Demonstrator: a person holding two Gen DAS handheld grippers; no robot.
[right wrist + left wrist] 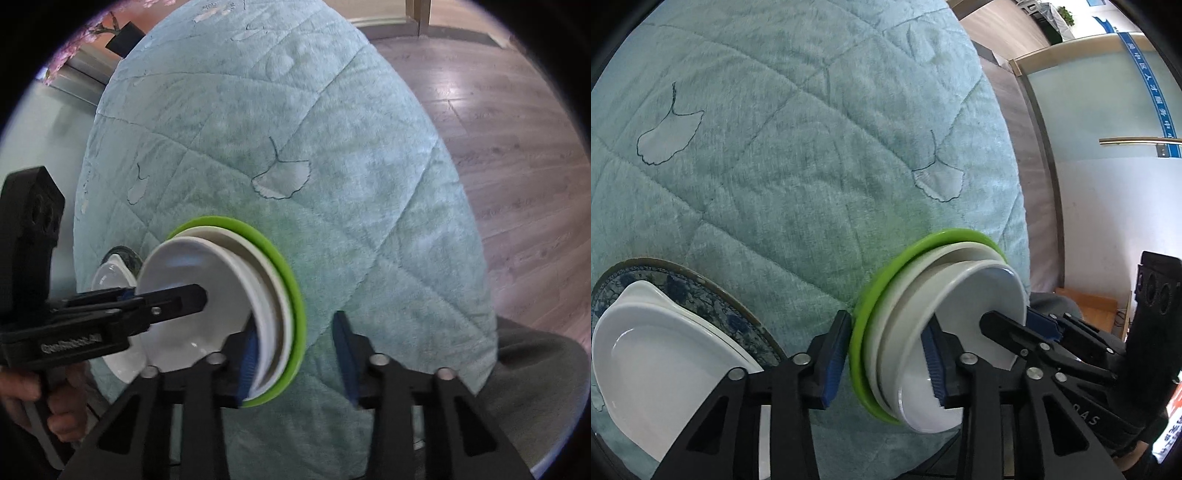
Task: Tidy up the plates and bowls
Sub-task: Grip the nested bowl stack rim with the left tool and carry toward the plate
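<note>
A stack of a green plate (pixel 875 284), a white plate (pixel 916 273) and a white bowl (pixel 982 295) rests on the teal quilted table cover. My left gripper (pixel 886 362) straddles the near rim of the stack, jaws apart. My right gripper (pixel 299 354) straddles the stack's rim from the opposite side, jaws apart, and shows in the left wrist view (pixel 1030 328). The stack also shows in the right wrist view: green plate (pixel 291 295) and bowl (pixel 195 266). A white heart-shaped dish (pixel 653 354) sits on a blue patterned plate (pixel 713 299) at the left.
The teal quilted cover (pixel 783 155) with leaf outlines drapes over the round table. The table edge lies close to the right of the stack, with wood floor (pixel 517 155) and a frosted glass wall (pixel 1108 110) beyond. The person's hand (pixel 55 410) holds the left tool.
</note>
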